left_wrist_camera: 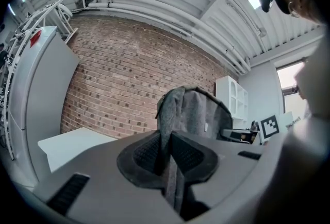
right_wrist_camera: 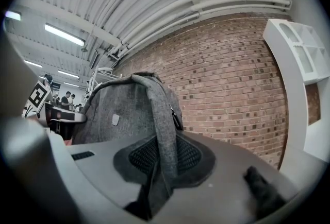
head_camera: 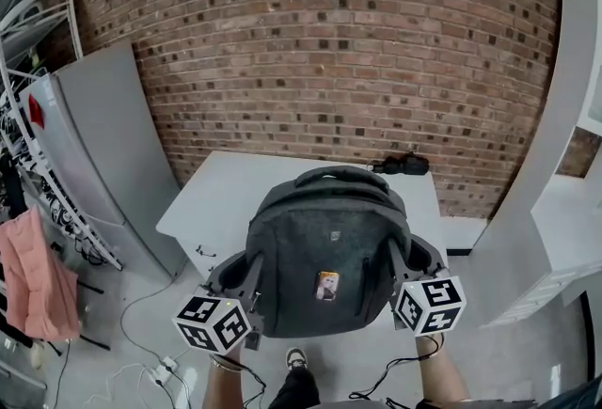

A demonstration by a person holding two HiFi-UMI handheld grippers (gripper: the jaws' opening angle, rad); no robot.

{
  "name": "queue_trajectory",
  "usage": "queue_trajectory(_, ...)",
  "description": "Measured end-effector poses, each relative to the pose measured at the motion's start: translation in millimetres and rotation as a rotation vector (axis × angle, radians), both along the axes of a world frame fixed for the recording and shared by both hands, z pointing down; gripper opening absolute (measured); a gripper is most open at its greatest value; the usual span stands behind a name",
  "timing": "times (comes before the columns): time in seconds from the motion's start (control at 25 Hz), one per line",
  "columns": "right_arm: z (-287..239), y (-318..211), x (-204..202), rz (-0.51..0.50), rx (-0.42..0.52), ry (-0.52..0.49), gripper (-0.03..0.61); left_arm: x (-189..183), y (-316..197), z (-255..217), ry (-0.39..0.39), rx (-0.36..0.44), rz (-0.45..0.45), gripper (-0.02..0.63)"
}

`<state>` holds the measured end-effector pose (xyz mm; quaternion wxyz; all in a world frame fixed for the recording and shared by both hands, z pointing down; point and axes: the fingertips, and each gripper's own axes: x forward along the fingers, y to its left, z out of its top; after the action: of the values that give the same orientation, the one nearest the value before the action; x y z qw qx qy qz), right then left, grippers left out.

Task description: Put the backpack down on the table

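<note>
A dark grey backpack (head_camera: 324,259) hangs upright in the air between my two grippers, above the near end of the white table (head_camera: 230,191). My left gripper (head_camera: 246,274) is shut on the bag's left side fabric, which its own view shows as a grey fold (left_wrist_camera: 172,166) pinched between the black pads (left_wrist_camera: 147,155). On the opposite side my right gripper (head_camera: 403,264) is shut on the bag's right edge. In the right gripper view a grey strip of backpack (right_wrist_camera: 164,151) runs between the pads (right_wrist_camera: 190,155). Both grippers point level.
A black object (head_camera: 402,165) lies at the table's far right corner by the brick wall. A grey cabinet (head_camera: 99,149) stands left, with a rack and a pink cloth (head_camera: 36,280). White shelving (head_camera: 564,210) stands right. Cables trail on the floor (head_camera: 155,365).
</note>
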<state>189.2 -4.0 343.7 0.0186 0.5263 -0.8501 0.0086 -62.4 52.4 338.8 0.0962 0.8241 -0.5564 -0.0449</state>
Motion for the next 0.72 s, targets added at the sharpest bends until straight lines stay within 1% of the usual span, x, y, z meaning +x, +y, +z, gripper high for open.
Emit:
queue_trajectory(0.32,-5.0,-56.1,-20.4,0.012,0.023,-0.014,0.066,-20.7,-58.3,-3.9,0.002,0.018,0.023,0.057)
queue_trajectory(0.52,-3.8,-91.5,-34.9,0.023,0.015,-0.047,0.066,-35.7,-95.3,-6.8,-0.015,0.022,0.036,0.057)
queue_trajectory(0.72,-4.5,-125.5,-52.6,0.027,0.012,-0.04,0.066,-53.4,-130.8,-7.5,-0.019,0.016,0.039,0.057)
